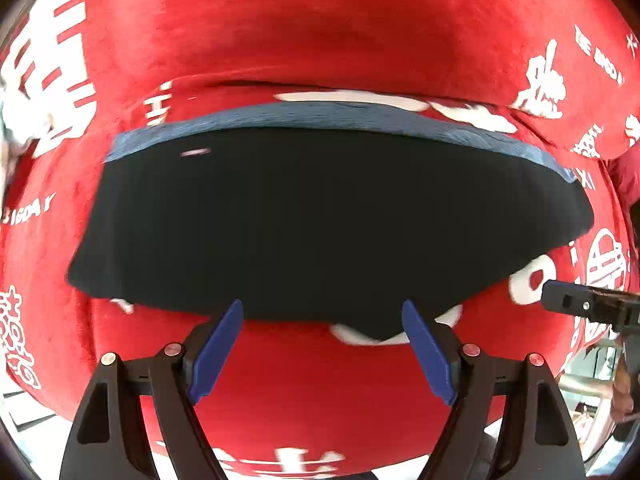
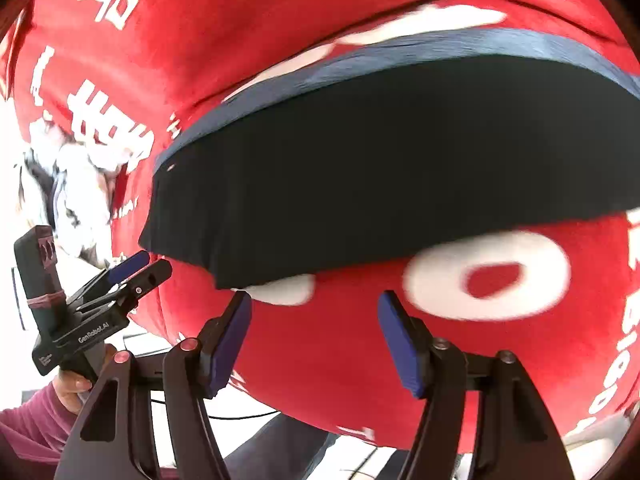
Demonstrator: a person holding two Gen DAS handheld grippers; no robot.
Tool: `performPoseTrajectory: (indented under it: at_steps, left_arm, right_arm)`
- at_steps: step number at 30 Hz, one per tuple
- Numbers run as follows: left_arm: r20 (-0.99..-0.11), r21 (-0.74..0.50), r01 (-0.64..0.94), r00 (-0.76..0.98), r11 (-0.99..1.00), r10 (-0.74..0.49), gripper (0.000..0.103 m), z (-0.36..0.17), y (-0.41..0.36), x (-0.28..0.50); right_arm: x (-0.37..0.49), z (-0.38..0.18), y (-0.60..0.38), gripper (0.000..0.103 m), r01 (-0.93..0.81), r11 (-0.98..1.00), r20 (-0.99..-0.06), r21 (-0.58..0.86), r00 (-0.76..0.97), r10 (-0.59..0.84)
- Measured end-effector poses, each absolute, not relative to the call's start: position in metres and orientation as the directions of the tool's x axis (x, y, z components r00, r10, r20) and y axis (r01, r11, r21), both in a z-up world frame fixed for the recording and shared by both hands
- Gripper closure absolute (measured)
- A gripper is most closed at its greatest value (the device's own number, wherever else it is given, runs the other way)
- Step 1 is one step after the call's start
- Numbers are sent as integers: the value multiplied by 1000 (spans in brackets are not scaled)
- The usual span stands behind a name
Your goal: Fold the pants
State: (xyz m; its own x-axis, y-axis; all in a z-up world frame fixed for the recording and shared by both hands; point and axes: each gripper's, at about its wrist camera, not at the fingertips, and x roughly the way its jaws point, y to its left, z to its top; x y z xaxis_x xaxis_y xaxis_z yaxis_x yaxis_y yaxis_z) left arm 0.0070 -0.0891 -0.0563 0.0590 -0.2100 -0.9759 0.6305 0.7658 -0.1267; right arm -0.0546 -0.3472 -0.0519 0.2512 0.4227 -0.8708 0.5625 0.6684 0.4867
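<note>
The dark navy pants (image 1: 320, 220) lie folded flat on a red cloth with white characters (image 1: 320, 32); a lighter blue layer edge shows along their far side. They also show in the right wrist view (image 2: 380, 168). My left gripper (image 1: 323, 312) is open and empty, its blue pads just at the near edge of the pants. My right gripper (image 2: 315, 302) is open and empty, just below the near left corner of the pants. The left gripper also shows in the right wrist view (image 2: 148, 264), beside the pants' left corner. The right gripper's tip shows in the left wrist view (image 1: 560, 298).
The red cloth (image 2: 340, 360) covers the whole work surface and drops off at the near edge. A white and dark bundle (image 2: 76, 196) lies at the left. The person's hand and purple sleeve (image 2: 36, 408) are at the lower left.
</note>
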Motion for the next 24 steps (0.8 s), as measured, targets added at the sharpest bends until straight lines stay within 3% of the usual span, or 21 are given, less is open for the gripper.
performPoseTrajectory:
  at_steps: [4, 6, 14, 24]
  left_arm:
    - [-981, -106, 668, 54, 737, -189, 20, -55, -131, -13]
    - [-984, -81, 696, 58, 713, -168, 0, -55, -153, -25]
    - [-987, -35, 704, 85, 710, -133, 0, -46, -221, -71]
    - [-992, -45, 647, 59, 761, -109, 0, -35, -199, -120]
  right_arm:
    - [-91, -49, -381, 31, 614, 621, -871, 488, 291, 397]
    - [-108, -47, -395, 31, 629, 601, -869, 492, 310, 386]
    - [-164, -43, -448, 23, 631, 601, -871, 491, 335, 359]
    - [-201, -33, -471, 22, 631, 610, -878, 479, 338, 339]
